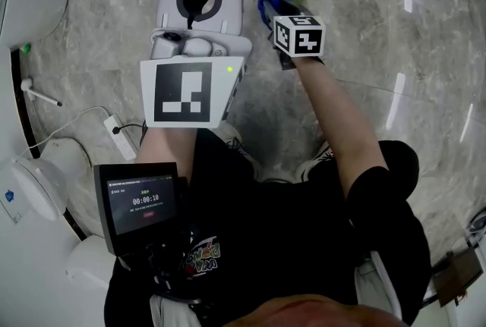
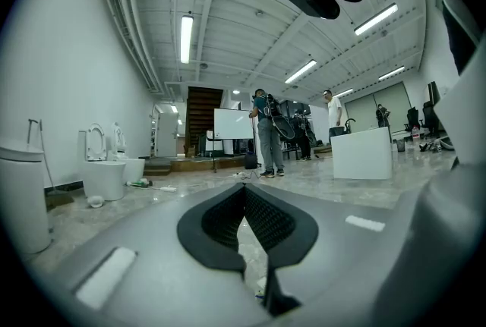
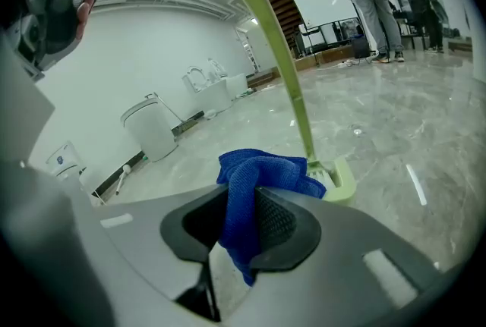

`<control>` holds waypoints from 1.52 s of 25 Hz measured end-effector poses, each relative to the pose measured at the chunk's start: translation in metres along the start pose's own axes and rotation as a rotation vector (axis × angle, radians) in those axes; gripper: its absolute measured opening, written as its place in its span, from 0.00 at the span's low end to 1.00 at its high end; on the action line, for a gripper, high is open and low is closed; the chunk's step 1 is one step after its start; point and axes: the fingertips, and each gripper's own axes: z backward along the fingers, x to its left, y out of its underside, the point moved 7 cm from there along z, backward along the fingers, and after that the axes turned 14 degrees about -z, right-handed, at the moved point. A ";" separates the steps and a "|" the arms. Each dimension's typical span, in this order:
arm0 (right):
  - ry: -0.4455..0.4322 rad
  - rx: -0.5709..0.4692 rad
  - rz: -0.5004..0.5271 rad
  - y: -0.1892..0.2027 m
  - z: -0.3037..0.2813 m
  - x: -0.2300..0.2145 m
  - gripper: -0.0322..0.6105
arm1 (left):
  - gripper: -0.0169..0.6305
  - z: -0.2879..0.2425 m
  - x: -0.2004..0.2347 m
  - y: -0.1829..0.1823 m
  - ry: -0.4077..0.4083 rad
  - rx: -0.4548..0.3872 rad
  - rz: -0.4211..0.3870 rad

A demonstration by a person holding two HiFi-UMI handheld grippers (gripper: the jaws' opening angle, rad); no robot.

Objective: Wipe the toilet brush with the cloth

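Toilet brush (image 3: 300,102): pale green; its head sits low on the grey marble floor (image 1: 364,7) just ahead of the right gripper, and its thin handle slants up and out of the top of the right gripper view. What holds the handle cannot be told.
Cloth (image 3: 254,181): blue, bunched, draped over the near edge of the brush head and seeming to touch it; a tail hangs down between the right jaws.
Right gripper (image 3: 241,200): jaws pinching the cloth, with the fabric filling the gap between the pads. In the head view it reaches forward at the end of a straight arm, with the marker cube on top.
Left gripper (image 2: 243,193): jaws pressed together at the tips, nothing between them, only floor showing through the slit below. It is raised beside the right gripper and stands apart from the brush.
Toilets (image 1: 30,7): white, along the left wall.
Power strip (image 1: 121,134): white, on the floor by the wall, its cable trailing.
Screen (image 1: 140,204): dark, with a timer readout, at the person's waist.
Background: people (image 2: 266,132) stand by a whiteboard (image 2: 231,123), well away.
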 end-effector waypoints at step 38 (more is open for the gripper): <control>0.279 -0.261 -0.220 -0.069 0.065 -0.113 0.19 | 0.03 -0.008 -0.006 -0.002 0.028 -0.001 0.017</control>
